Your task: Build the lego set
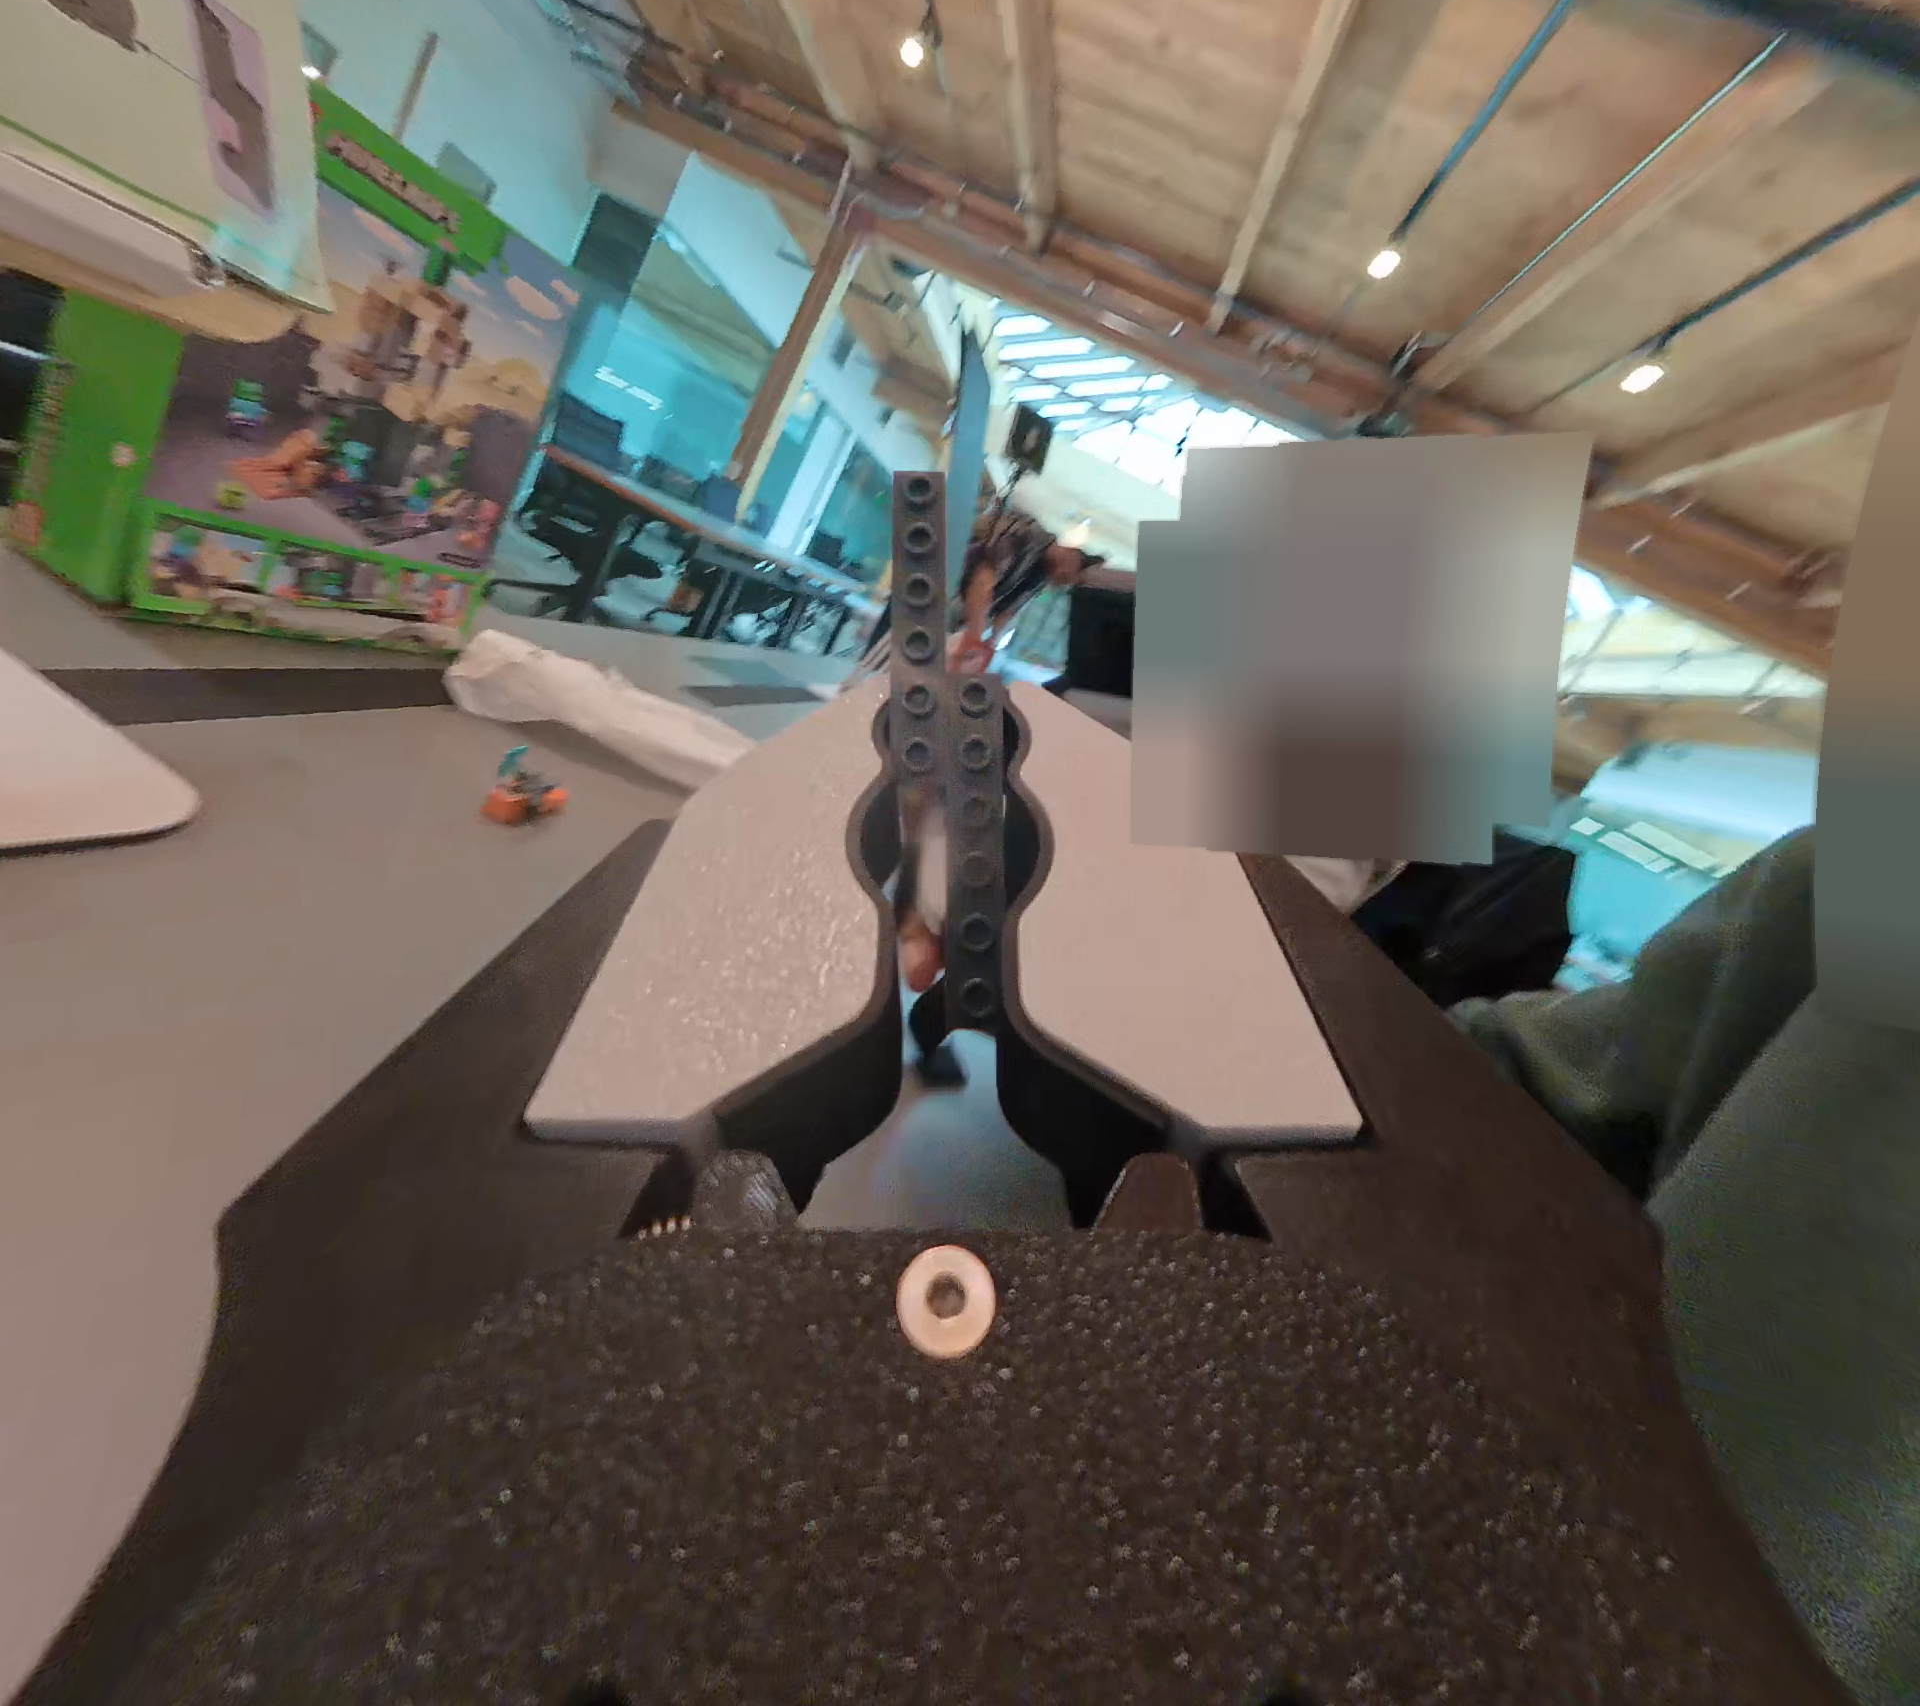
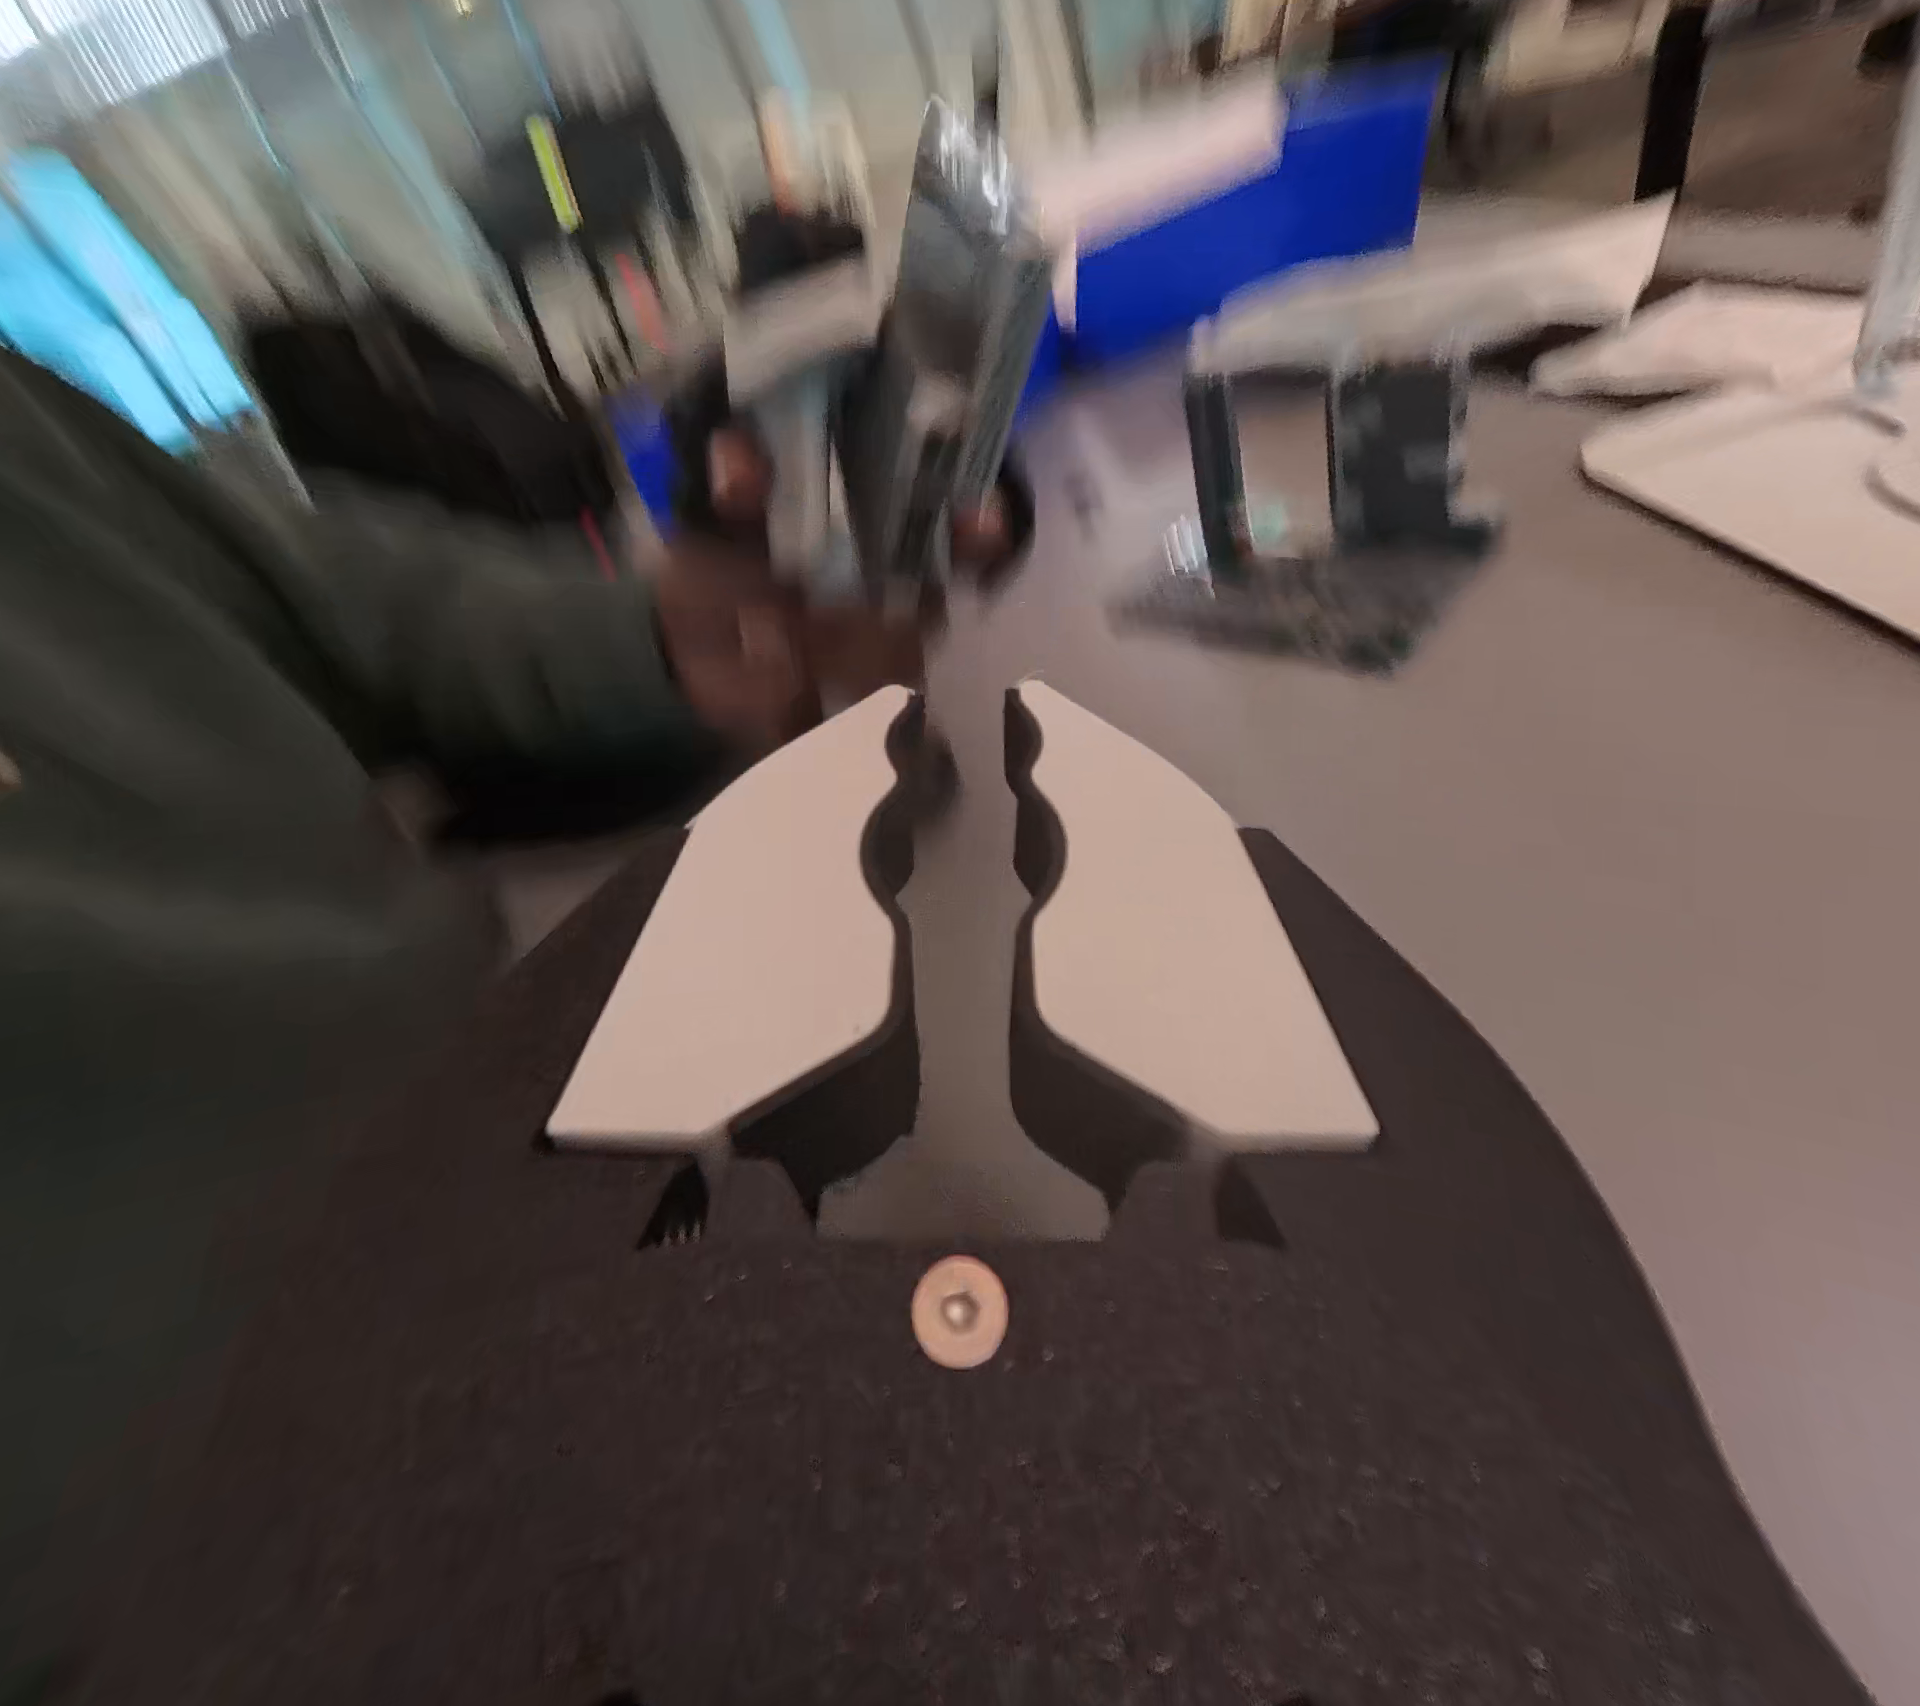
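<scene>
The left hand-held gripper (image 1: 948, 711), with pale grey finger faces on a black textured body, is closed tightly on two dark grey studded lego plates (image 1: 945, 721) that sit side by side and offset lengthwise: the longer, left strip juts up past the fingertips, while the right strip runs back down between the fingers (image 1: 769, 908). This gripper is lifted off the grey table (image 1: 260, 877) and tilted upward toward a wooden beamed ceiling (image 1: 1195, 46) with small round lights. On the table at far left stands a green lego set box (image 1: 312, 430) with printed picture art and a printed title across its top band, which is left unread here; beside it lies a crumpled white plastic bag (image 1: 592, 711), and nearer sits a small orange and teal lego piece (image 1: 523, 792). A pale rounded monitor base (image 1: 83, 783) lies at the left edge. The right hand-held gripper (image 2: 961, 700) is parted by a narrow gap and holds nothing. Its view is badly blurred: just ahead of it the other gripper shows with the dark plates (image 2: 961, 368) sticking up, gripped by a hand (image 2: 748, 607) in a dark green sleeve (image 2: 343, 596). Farther right, a partly built dark lego structure (image 2: 1340, 451) stands on a dark studded baseplate (image 2: 1288, 617) on the table.
</scene>
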Available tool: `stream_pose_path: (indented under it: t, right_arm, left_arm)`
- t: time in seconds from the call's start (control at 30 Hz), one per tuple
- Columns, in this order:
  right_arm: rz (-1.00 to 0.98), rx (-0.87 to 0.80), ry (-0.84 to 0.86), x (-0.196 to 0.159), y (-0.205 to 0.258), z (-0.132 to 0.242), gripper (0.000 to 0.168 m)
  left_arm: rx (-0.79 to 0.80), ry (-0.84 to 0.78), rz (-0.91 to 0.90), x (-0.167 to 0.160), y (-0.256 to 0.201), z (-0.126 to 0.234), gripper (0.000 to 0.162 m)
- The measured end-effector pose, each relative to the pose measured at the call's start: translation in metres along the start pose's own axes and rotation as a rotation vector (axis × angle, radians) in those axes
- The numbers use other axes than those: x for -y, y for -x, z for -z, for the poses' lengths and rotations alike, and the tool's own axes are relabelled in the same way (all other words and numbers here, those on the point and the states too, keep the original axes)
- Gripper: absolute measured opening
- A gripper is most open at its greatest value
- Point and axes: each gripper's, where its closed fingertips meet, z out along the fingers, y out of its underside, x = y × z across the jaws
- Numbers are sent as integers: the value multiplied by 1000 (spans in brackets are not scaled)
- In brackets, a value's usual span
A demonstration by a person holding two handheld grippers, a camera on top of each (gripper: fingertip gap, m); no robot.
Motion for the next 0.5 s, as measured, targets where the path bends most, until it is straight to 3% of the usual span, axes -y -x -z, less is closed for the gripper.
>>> stream_pose_path:
  t: [0.13,0.23,0.5]
  right_arm:
    - [244,-18,412,-54,13,2,22]
    - [379,6,604,-91,32,-3,32]
    - [523,60,731,-124,40,-19,41]
  left_arm:
    - [58,62,-107,5,9,5,14]
    - [92,93,-147,5,16,9,15]
    - [92,162,-199,-5,18,12,15]
